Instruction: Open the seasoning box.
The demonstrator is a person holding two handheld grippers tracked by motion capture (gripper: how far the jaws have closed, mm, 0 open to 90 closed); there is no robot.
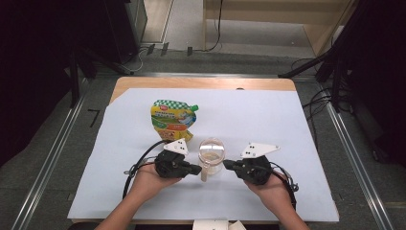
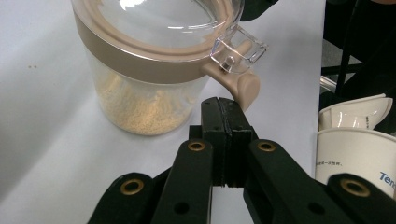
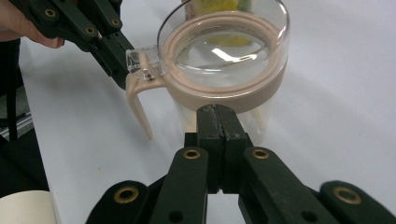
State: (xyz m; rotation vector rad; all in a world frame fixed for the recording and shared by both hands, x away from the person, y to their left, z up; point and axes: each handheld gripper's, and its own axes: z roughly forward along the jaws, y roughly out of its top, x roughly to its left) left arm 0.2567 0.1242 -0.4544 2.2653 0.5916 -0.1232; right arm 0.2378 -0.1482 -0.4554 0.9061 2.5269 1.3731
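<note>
A small see-through plastic jar with a tan ring, a clear lid and a tan handle (image 1: 211, 154) stood on the white sheet covering the surface (image 1: 297, 143). Pale yellow grains (image 2: 140, 109) lay in the bottom of the jar. The lid was down on the jar, and its clear tab (image 2: 238, 49) sat over the top of the handle.

The left tongs (image 1: 197, 169) were just beside the jar, on the person's left of it, with the tips up close to the handle. Their two black jaws were pressed flat together with nothing between them. The right tongs (image 1: 227, 165) were just beside the jar on the other side, with the tips close to the tan ring. Their jaws were pressed together too, and they held nothing.

A green and yellow soft pouch with a green cap (image 1: 173, 120) lay behind the jar, farther from the person. White paper cups (image 2: 359, 140) stood near the jar on the person's side.
</note>
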